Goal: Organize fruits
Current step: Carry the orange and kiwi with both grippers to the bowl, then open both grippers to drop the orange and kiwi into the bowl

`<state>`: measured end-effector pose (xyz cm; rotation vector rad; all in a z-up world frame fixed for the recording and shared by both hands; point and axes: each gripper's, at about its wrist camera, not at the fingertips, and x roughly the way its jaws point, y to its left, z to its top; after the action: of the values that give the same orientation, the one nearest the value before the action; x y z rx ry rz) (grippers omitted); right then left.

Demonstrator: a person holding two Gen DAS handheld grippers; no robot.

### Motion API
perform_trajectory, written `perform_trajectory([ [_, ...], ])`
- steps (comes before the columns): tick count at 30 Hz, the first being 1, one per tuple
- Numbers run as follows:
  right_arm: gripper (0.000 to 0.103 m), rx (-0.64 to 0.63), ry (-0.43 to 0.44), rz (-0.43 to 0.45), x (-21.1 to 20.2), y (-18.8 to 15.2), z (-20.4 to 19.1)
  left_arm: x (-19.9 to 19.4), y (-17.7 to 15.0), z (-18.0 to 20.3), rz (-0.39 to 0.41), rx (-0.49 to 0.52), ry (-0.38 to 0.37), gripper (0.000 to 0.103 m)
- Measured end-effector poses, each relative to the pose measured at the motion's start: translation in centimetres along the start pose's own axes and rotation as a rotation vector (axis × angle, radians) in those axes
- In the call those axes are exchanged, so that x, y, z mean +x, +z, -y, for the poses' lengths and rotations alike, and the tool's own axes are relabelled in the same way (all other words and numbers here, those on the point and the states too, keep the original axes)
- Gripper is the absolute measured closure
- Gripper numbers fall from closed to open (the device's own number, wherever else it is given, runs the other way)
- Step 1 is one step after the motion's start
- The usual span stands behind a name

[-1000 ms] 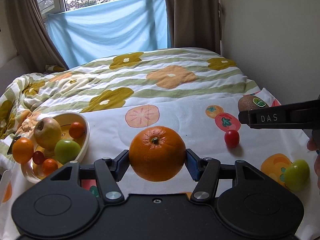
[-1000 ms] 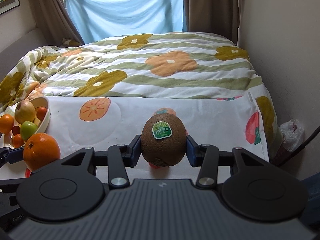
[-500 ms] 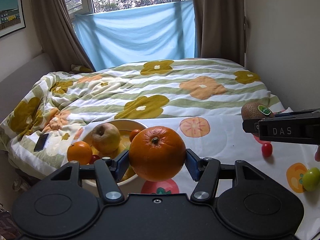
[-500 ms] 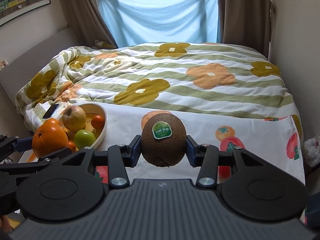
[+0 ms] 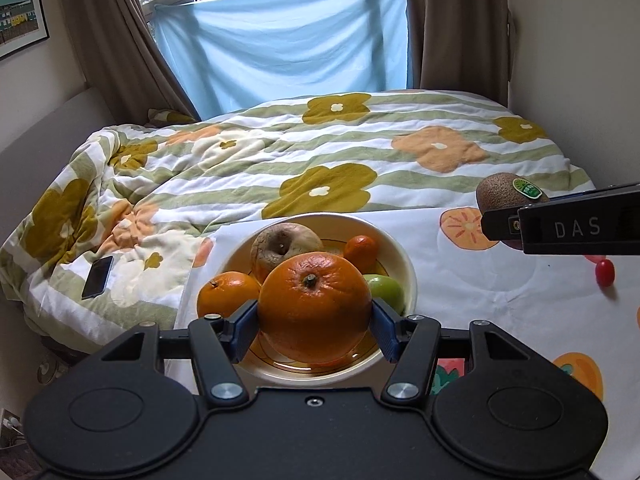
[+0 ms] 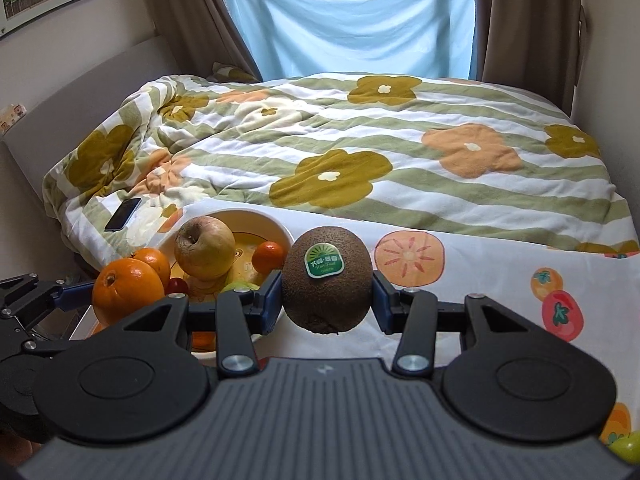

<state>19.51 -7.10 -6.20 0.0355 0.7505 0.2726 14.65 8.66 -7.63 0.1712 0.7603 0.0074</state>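
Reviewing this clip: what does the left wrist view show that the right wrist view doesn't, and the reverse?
Only the left wrist view shows the red cherry tomato lying on the cloth. Only the right wrist view shows the tissue box on the ledge at far left. Both show the bowl of fruit, the phone, the orange clamped in the left gripper and the kiwi clamped in the right gripper.

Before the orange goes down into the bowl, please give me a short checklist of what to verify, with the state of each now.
1. Left tongs pinch the orange on both sides: ok.
2. Right tongs grip the kiwi: ok.
3. Orange over the bowl: ok.
4. Free spot in bowl beneath orange: cannot tell, the orange hides it.
5. Right tongs clear of the bowl: ok, off to the right in the left view.
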Motion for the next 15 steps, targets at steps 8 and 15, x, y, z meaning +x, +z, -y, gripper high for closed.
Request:
perform_trajectory([
  [8,0.042,0.015,-0.025,-0.031,3.6,0.8,-2.3,3.9,0.2,-1.4,-0.026,0.088,-0.045,0.04],
  [15,0.042,0.047,-0.059,-0.045,5.6,1.1,-2.6,6.0,0.2,-0.9,-0.024,0.177,-0.066,0.04],
])
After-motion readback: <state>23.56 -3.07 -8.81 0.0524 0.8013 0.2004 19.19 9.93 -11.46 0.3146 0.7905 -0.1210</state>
